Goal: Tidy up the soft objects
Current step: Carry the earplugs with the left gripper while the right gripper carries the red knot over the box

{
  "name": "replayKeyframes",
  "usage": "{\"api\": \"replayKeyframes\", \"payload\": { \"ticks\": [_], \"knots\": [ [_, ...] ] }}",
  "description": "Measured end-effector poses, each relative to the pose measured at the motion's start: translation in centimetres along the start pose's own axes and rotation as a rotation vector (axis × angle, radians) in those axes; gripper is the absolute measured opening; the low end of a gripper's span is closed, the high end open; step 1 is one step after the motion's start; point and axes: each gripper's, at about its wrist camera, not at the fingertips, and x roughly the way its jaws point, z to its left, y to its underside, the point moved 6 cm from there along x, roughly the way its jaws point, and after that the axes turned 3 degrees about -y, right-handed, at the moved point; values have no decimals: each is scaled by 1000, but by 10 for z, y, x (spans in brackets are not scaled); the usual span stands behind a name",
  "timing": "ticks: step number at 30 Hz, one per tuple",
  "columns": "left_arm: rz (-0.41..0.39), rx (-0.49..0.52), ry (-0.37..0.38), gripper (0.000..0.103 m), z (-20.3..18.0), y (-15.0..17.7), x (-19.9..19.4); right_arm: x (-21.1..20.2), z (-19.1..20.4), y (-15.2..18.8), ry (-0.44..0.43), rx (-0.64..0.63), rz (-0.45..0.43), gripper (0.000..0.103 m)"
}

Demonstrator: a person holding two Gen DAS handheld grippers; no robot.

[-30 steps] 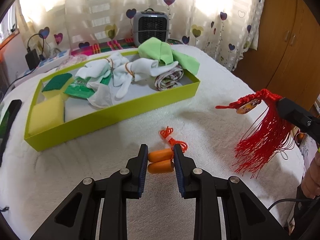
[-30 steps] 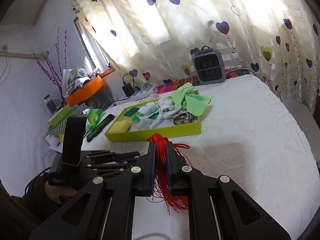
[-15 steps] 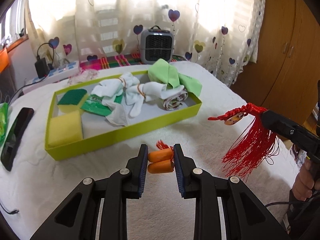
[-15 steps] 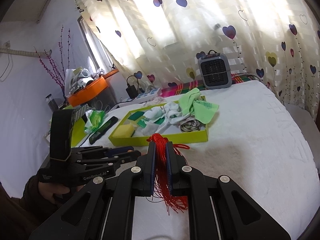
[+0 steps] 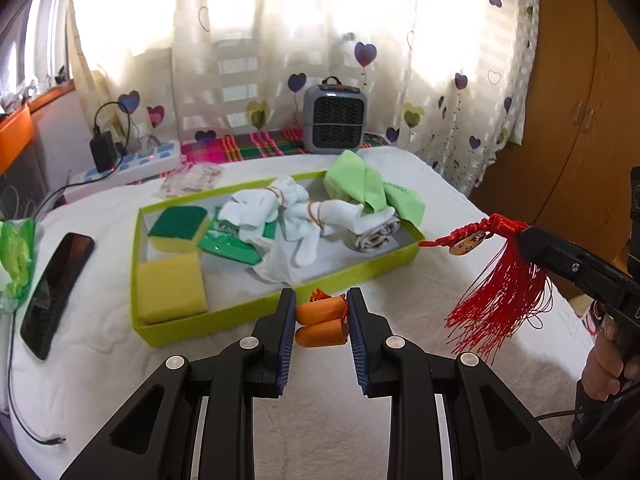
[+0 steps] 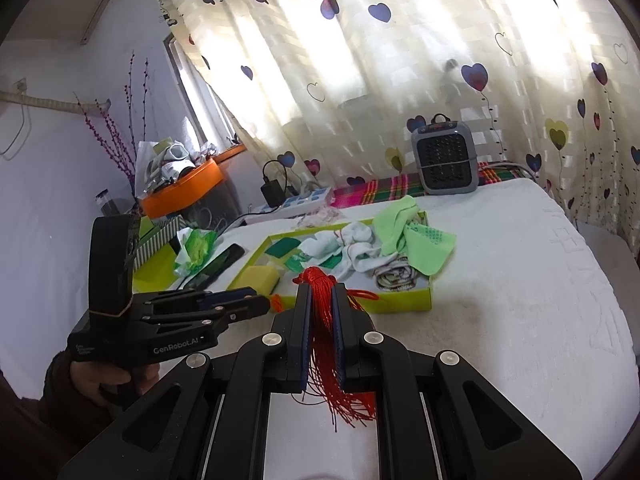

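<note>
My left gripper [image 5: 321, 322] is shut on a pair of orange foam earplugs [image 5: 320, 324] with an orange cord, held above the white bedspread just short of the lime-green tray [image 5: 256, 312]. The tray holds two sponges [image 5: 170, 288], white socks [image 5: 304, 216], a green cloth [image 5: 372, 188] and a rolled patterned cloth. My right gripper [image 6: 321, 310] is shut on a red tassel [image 6: 332, 360], whose knot and coin charm [image 5: 466, 245] hang in the air to the right of the tray. In the right wrist view the left gripper [image 6: 256, 305] shows side-on at the left.
A black phone [image 5: 56, 292] and green-white wrapping [image 5: 16, 256] lie left of the tray. A grey heater [image 5: 335, 119], a power strip [image 5: 132, 164] and a plaid cloth stand by the heart-print curtain. A wooden wardrobe [image 5: 572, 120] is at the right.
Both grippers have risen and drawn nearer the tray with their loads. The earplug cord has lifted off the bedspread, and the tassel hangs higher.
</note>
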Motion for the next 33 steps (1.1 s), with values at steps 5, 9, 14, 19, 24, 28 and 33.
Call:
{"api": "replayKeyframes", "payload": {
  "ticks": [5,9,14,19,24,28,33],
  "knots": [
    [-14,-16,-5,24,12,-11,1,11,2,-8,0,-14,8,10],
    [-31,-25,-9,24,21,-21,0,19,5,-18,-10,-24,1,10],
    [-34,-36,-17,24,31,-30,3,30,9,-30,-18,-33,-5,10],
    [-40,-48,-17,24,40,-39,7,41,9,-40,-17,-36,-9,10],
    [-50,-55,-18,24,48,-51,13,55,7,-51,-5,-31,-11,10],
    [-41,-60,-21,24,53,-56,23,70,5,-58,2,-28,-7,10],
    [-18,-78,-28,24,59,-55,40,91,-2,-64,15,-3,6,10]
  ]
}}
